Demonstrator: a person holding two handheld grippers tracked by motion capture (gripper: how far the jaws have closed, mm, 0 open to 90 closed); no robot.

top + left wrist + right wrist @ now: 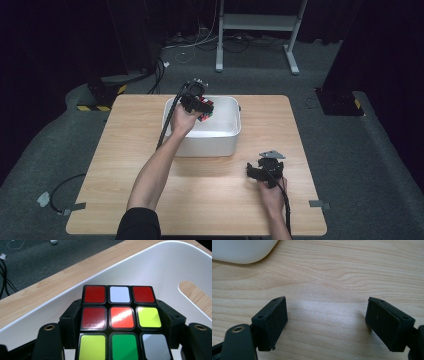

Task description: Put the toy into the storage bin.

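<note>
Unbranded puzzle cube (121, 321), stickers blank

High view hangs above the near edge, looking forward and down over the whole tabletop (210, 185). Both claw views sit super close: left one faces into the white tub (155, 270), right one skims bare wood, catching that tub's corner (242, 251).

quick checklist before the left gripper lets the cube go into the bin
1. Left gripper clamped on the puzzle cube: ok.
2. Cube over the white bin, inside its rim: ok.
3. Bin floor under the cube bare white, nothing in the way: ok.
4. Height of cube above the bin floor: cannot tell.
5. Right gripper open, over bare table, apart from the bin: ok.
</note>
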